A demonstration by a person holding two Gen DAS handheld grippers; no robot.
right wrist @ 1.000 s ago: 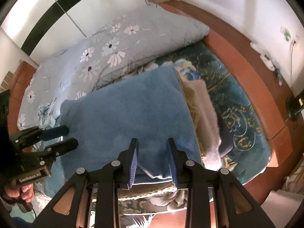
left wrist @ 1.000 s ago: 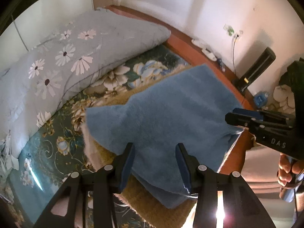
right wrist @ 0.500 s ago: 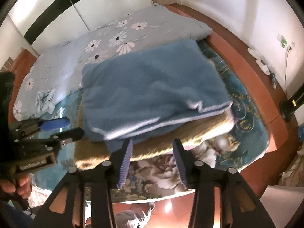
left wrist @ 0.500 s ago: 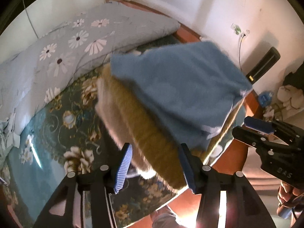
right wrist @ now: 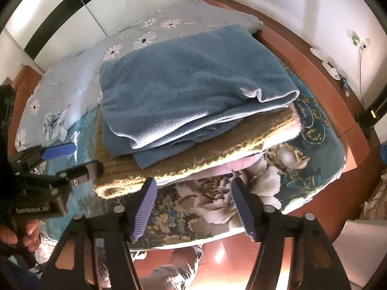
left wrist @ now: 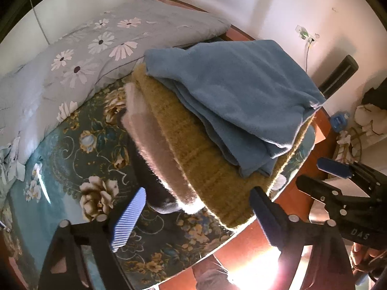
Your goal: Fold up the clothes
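A folded blue fleece garment (left wrist: 232, 96) lies on top of a folded mustard knit (left wrist: 200, 164) and a folded pink fluffy piece (left wrist: 154, 149), stacked on the floral bedspread (left wrist: 79, 164). The stack also shows in the right wrist view: blue garment (right wrist: 193, 79), mustard knit (right wrist: 193, 154). My left gripper (left wrist: 198, 217) is open and empty, just in front of the stack's near corner. My right gripper (right wrist: 196, 207) is open and empty, below the stack's front edge. Each gripper shows in the other's view, right gripper (left wrist: 343, 181) and left gripper (right wrist: 60, 162), both open.
A grey daisy-print duvet (left wrist: 92, 43) lies rolled along the far side of the bed. The wooden bed frame (right wrist: 326, 82) edges the mattress. A wall socket with cable (left wrist: 304, 33), a black device (left wrist: 338, 75) and slippers (right wrist: 326, 60) are near the wall.
Both grippers have let go of the blue garment, opened wide and pulled back from the stack. The blue garment now rests folded on top of the pile.
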